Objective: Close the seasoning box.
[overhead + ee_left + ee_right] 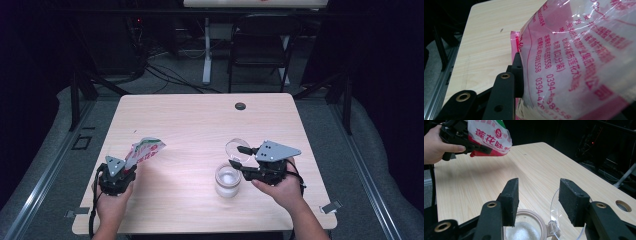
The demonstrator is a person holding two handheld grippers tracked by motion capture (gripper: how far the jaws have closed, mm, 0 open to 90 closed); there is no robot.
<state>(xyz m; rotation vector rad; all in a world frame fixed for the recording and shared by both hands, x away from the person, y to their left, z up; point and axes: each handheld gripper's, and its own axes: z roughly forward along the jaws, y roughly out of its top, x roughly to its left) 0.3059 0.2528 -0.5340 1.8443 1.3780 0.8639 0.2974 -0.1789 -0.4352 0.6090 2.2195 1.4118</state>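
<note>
Patience pays here: with the left gripper (131, 167) clamped on the red-printed bag (145, 150) at the table's (190, 120) eight o'clock, carry it over the hinged-lid jar (227, 180) at five o'clock while the right gripper (239, 159), jaws spread and empty, hovers above it.

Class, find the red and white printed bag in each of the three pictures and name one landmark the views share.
High view: the bag sits left of centre, held up above the table in the left gripper.
Left gripper view: the bag takes up the right and centre, close to the camera.
Right gripper view: the bag is at top left, above the table.
Shared landmark: the light wooden table.
</note>
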